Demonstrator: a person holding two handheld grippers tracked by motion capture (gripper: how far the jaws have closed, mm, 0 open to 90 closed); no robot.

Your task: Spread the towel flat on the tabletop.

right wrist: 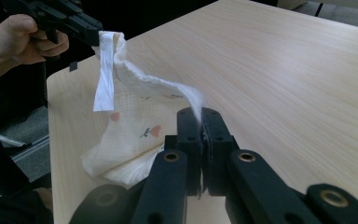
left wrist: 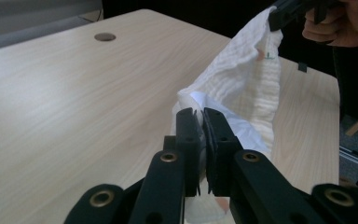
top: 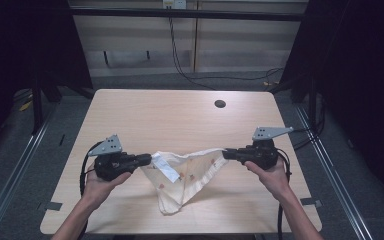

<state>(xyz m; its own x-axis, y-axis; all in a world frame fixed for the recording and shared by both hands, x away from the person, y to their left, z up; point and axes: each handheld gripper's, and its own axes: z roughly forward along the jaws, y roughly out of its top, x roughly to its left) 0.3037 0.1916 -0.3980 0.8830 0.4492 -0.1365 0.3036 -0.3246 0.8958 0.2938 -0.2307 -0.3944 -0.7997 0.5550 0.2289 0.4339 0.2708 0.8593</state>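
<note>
My left tongs (top: 149,159) are clamped on one corner of the floral cloth (top: 182,172), near the table's (top: 180,112) front-left. From there the cloth's top edge runs straight across, parallel to the front edge, sagging to a point that rests on the wood between my hands. My right tongs (top: 226,153) pinch the opposite corner, level with the left, so both ends lift evenly.

No legible text, brand, number or sign anywhere, not even on the cloth's white label (top: 164,168).
</note>
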